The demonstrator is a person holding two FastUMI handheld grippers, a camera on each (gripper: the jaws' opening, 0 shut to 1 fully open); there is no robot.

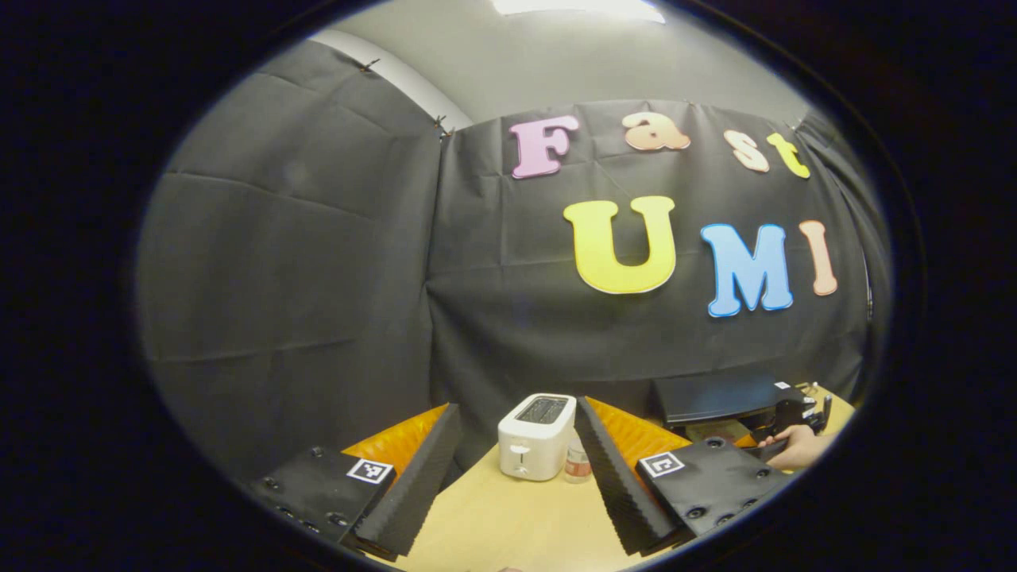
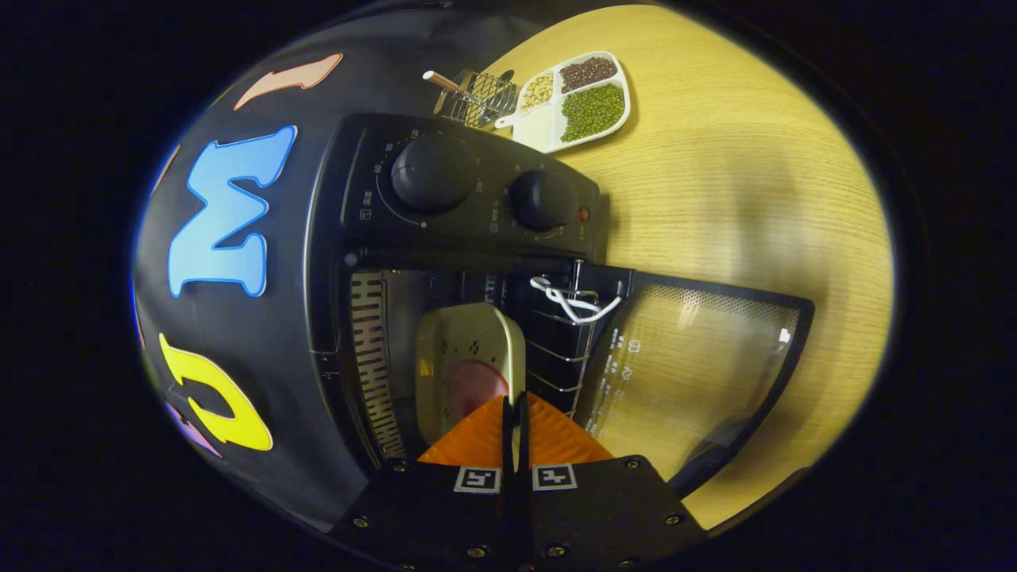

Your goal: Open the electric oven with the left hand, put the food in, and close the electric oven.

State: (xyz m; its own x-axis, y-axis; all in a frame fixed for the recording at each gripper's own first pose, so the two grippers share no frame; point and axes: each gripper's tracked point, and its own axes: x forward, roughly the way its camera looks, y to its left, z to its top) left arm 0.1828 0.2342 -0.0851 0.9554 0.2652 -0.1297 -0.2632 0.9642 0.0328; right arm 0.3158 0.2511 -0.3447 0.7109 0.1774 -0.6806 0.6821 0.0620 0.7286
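Your right gripper (image 2: 515, 429) is rolled on its side, so in the right gripper view the electric oven (image 2: 469, 238) appears turned: its knobs sit in the upper middle of the frame and the glass door (image 2: 699, 365) hangs open toward the right, lying over the counter (image 2: 739, 159). The jaws are pressed nearly together, pinching the near rim of the pale plate (image 2: 469, 365) that carries the pinkish food (image 2: 474, 388). That plate lies straight ahead of the jaws, just above them in the frame, already inside the oven's mouth, edge-on to the wire rack (image 2: 568, 342). I can't tell whether it rests on the rack yet.

So the relation that matters: the cavity is dead ahead along the fingers, and the door is off to the frame's right, clear of the plate's path. I'd judge the next call is to seat the plate and let go.

Your left gripper (image 1: 516, 469) stands with its jaws spread wide and holding nothing, pointing at a white toaster (image 1: 536, 435) at the lower centre of the left gripper view. The oven sits at the lower right there, well off its line, so closing the door means swinging that gripper rightward.
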